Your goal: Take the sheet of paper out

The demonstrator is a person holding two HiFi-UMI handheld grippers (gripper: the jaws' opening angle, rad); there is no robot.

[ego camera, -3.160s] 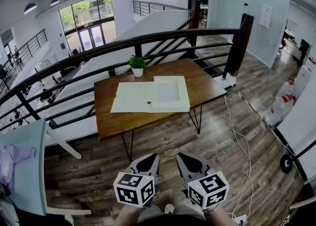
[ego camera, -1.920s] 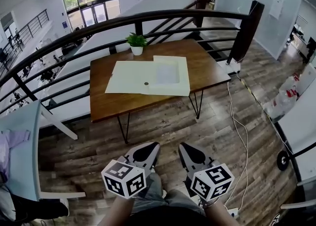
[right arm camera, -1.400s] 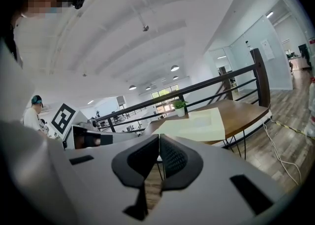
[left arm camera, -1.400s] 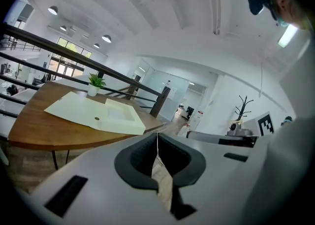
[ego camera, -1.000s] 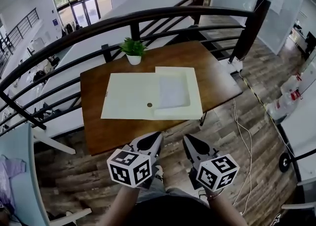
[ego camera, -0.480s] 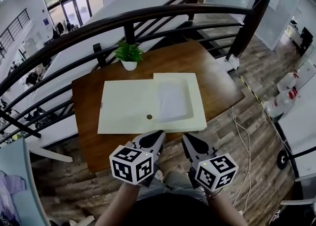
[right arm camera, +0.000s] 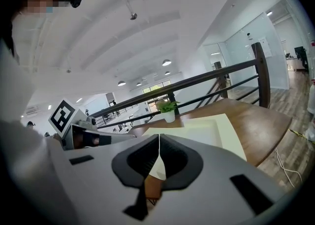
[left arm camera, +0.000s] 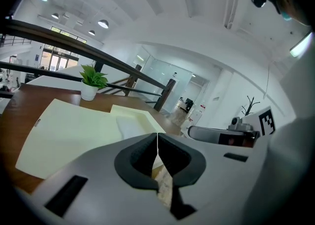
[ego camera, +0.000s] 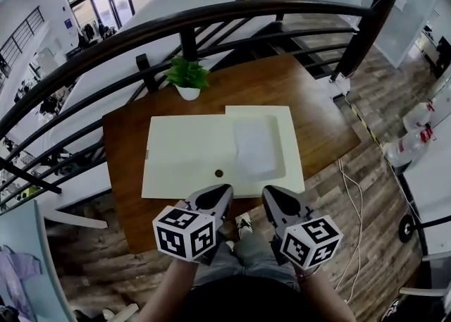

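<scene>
Cream-coloured, a flat open case [ego camera: 184, 153] lies on the brown wooden bench [ego camera: 317, 127]. The white sheet of paper [ego camera: 255, 147] rests in its shallow right-hand half, and a small potted green plant [ego camera: 187, 78] stands just behind. The left gripper [ego camera: 220, 191] and the right gripper [ego camera: 272, 192] hover side by side at the bench's near edge, each with its fingers pressed together on nothing.

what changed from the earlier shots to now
The person walked up to the table; the left tongs and right tongs came forward toward its near edge. Nothing was taken hold of: both stay shut, empty. The cream folder, the sheet of paper in it and the potted plant are unmoved.
</scene>
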